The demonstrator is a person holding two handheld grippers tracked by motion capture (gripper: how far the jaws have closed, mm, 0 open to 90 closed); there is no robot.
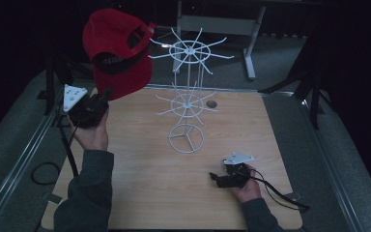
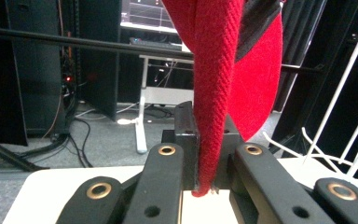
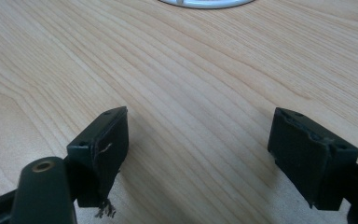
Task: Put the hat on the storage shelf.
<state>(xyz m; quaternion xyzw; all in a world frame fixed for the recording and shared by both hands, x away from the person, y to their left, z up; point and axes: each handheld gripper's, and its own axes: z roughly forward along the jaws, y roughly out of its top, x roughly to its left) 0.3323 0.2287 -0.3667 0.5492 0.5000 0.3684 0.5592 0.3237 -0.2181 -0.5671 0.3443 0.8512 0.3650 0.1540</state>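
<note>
A red cap (image 1: 116, 48) hangs high over the table's far left corner, its open underside and back strap turned toward the white wire rack (image 1: 188, 92). My left gripper (image 1: 107, 93) points up and is shut on the cap's brim edge. In the left gripper view the red fabric (image 2: 214, 93) runs down between the two black pads (image 2: 186, 135) and is pinched there. My right gripper (image 1: 214, 177) rests low near the table's front right, jaws wide apart with bare wood between the pads (image 3: 105, 144).
The rack has two tiers of wire prongs and a ring base (image 1: 186, 138) at the middle of the wooden table (image 1: 140, 188). A small round grommet (image 1: 211, 104) sits behind it. Desk legs (image 1: 251, 48) stand beyond the table. A cable (image 1: 280, 193) trails from the right gripper.
</note>
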